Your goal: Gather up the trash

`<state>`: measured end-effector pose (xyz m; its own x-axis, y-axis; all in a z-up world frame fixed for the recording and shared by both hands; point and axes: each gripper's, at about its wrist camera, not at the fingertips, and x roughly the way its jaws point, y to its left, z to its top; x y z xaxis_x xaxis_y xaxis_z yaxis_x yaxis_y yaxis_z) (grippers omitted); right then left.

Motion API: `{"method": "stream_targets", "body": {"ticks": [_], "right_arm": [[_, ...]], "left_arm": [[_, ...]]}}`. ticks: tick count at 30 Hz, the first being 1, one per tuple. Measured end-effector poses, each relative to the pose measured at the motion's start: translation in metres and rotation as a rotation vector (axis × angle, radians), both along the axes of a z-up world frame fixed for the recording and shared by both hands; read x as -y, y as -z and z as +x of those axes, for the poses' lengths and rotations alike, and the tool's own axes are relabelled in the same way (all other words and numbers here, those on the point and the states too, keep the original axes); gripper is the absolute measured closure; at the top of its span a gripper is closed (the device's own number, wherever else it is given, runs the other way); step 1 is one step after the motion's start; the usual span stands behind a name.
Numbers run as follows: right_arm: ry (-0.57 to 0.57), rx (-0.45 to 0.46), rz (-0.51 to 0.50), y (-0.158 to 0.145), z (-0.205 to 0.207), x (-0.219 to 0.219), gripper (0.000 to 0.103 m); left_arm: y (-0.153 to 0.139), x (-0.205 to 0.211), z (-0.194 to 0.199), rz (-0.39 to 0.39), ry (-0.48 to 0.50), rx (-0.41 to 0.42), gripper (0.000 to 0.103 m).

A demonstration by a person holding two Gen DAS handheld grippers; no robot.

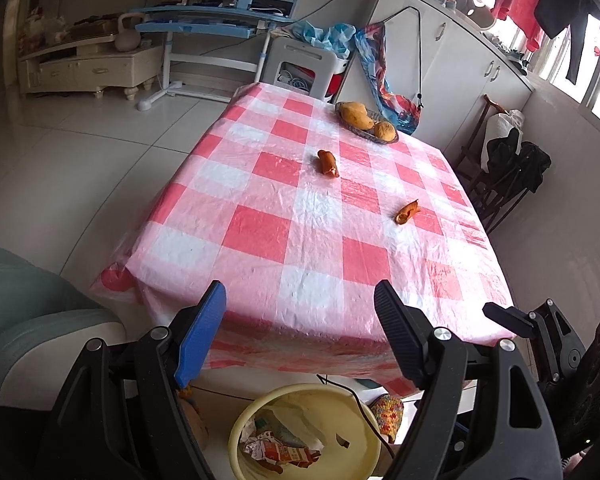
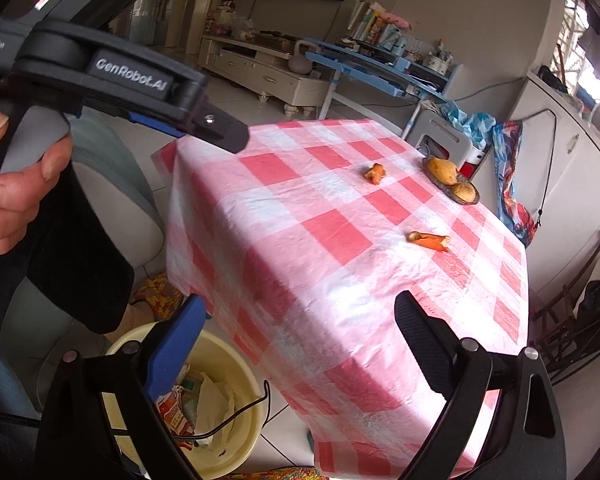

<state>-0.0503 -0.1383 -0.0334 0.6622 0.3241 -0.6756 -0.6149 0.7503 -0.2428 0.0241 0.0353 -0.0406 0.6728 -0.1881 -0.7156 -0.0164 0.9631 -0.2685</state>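
**Two peels on the table, both tongs apart and empty**

Left gripper (image 1: pixel 300 304) held above the near edge of the table (image 1: pixel 260 216), jaws wide apart, nothing between them. Right gripper (image 2: pixel 300 316) held over the near corner, jaws also wide apart, also empty. Seen in the right wrist view as well: a hand (image 2: pixel 8 176) around the grip of the left gripper, at the left side.

On the red and white checked cloth (image 1: pixel 320 264), two orange peels, well apart from each other. First peel (image 1: pixel 328 163) near the middle of the table, toward the far edge. Second peel (image 1: pixel 407 213) closer to the right edge. Basket (image 1: pixel 392 139) near the far right corner, with two yellow fruits (image 1: pixel 355 115) inside.

On the floor below the near edge, a yellow bin (image 1: pixel 240 432), open at the top. Inside it crumpled wrappers (image 1: pixel 276 450) and a white bag. A black cable (image 1: pixel 364 412) crossing over the rim of the bin.

Neither peel touched by any gripper.
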Motion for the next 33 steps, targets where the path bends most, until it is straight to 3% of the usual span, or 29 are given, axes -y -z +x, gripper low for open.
{"method": "stream_targets", "body": {"ticks": [8, 12, 14, 17, 26, 31, 33], "right_arm": [[0.066, -0.049, 0.032, -0.005, 0.065, 0.018, 0.012], [0.14, -0.135, 0.148, -0.001, 0.108, 0.034, 0.013], [0.178, -0.187, 0.213, 0.002, 0.131, 0.042, 0.022], [0.223, -0.233, 0.264, 0.008, 0.156, 0.047, 0.026], [0.296, -0.313, 0.291, 0.031, 0.201, 0.052, 0.044], [0.282, -0.335, 0.274, 0.034, 0.207, 0.049, 0.058], [0.277, -0.334, 0.262, 0.034, 0.207, 0.047, 0.059]], "left_arm": [[0.003, 0.009, 0.072, -0.011, 0.015, -0.041, 0.03], [0.012, 0.015, 0.125, -0.017, 0.015, -0.082, 0.03], [0.018, 0.019, 0.149, -0.024, 0.01, -0.104, 0.03], [0.025, 0.033, 0.185, -0.002, 0.027, -0.117, 0.03], [0.051, 0.057, 0.251, 0.084, 0.052, -0.174, 0.03], [0.06, 0.066, 0.26, 0.125, 0.083, -0.193, 0.049], [0.06, 0.068, 0.26, 0.144, 0.093, -0.183, 0.061]]}}
